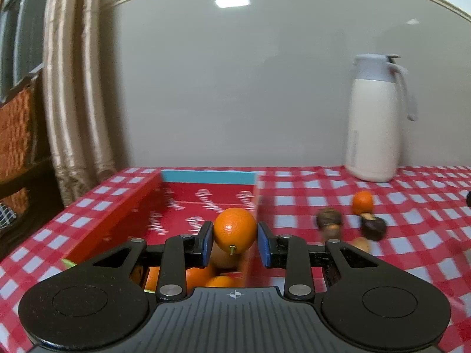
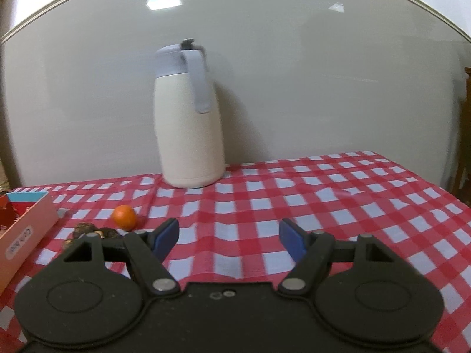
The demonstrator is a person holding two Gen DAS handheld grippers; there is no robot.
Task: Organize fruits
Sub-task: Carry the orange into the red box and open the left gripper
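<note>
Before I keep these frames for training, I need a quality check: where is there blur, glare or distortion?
Left wrist view: the round orange fruit between the left gripper fingers is sharp, the dark brown fruits are motion-smeared, and the ceiling line bows. Right wrist view: lamp glare on the glossy grey wall; the white thermos jug has soft edges.

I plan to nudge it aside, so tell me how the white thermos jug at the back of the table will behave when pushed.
The white thermos jug stands tall on a narrow base, so a push near its lid would probably tip it; push low. The checked tablecloth looks soft and may bunch rather than let it slide. How full or heavy it is cannot be seen.
</note>
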